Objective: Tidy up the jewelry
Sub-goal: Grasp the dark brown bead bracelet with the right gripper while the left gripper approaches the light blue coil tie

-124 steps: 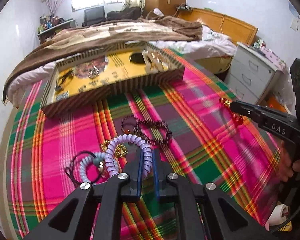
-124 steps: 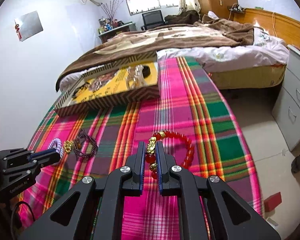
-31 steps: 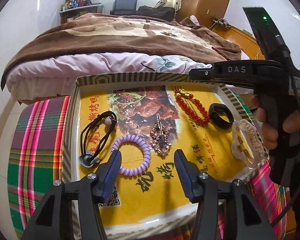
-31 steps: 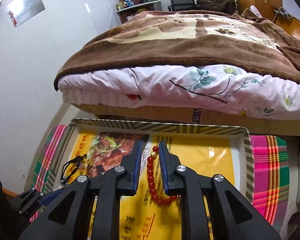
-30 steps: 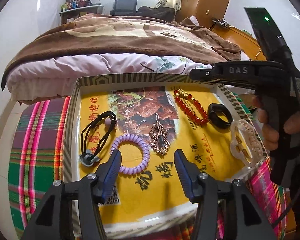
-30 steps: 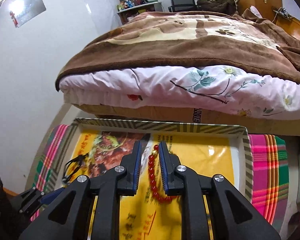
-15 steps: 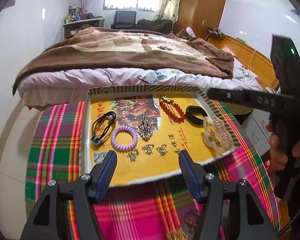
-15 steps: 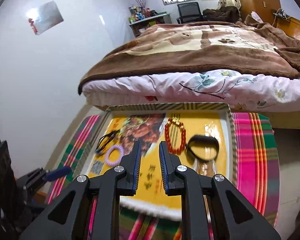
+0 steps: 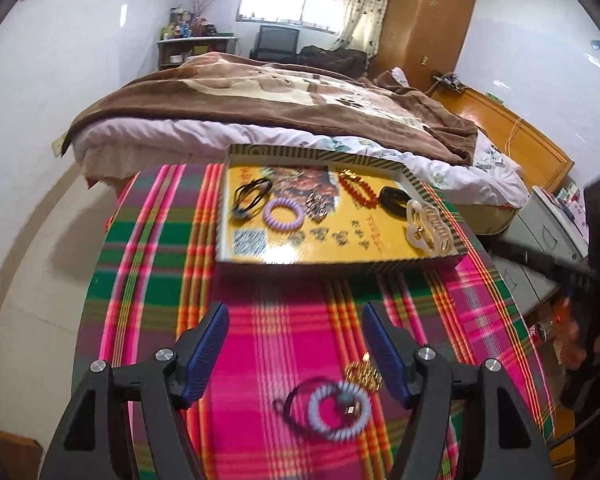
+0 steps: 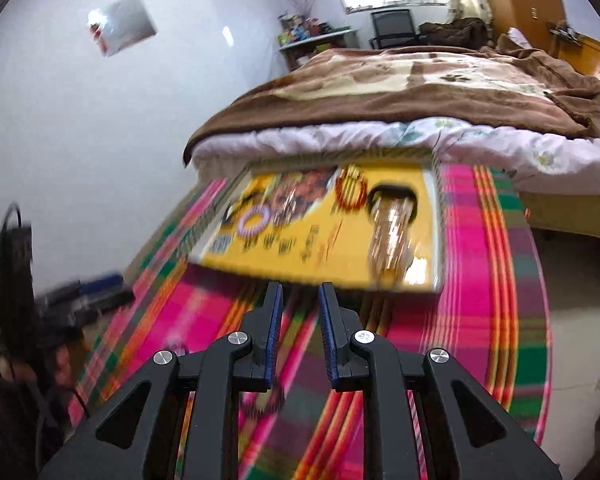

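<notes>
A striped-rim tray (image 9: 340, 268) with a yellow floor sits at the far side of the plaid cloth. In it lie a black hair tie (image 9: 252, 196), a purple coil band (image 9: 283, 214), a brown clip (image 9: 317, 201), a red bead bracelet (image 9: 356, 188), a black band (image 9: 394, 199) and a clear claw clip (image 9: 426, 228). The tray also shows blurred in the right wrist view (image 10: 436, 200). My left gripper (image 9: 296, 344) is open and empty above a pale blue coil band (image 9: 338, 410) and a gold piece (image 9: 364, 372) on the cloth. My right gripper (image 10: 299, 320) is slightly open and empty.
The plaid cloth (image 9: 284, 320) covers a table. A bed with a brown blanket (image 9: 284, 100) stands just behind the tray. A grey drawer cabinet (image 9: 548, 232) is at the right. The right hand's gripper body (image 9: 596, 264) shows at the right edge.
Both grippers have pulled back from the tray toward the near side of the cloth. The pale blue coil band and gold piece have come into the left wrist view.
</notes>
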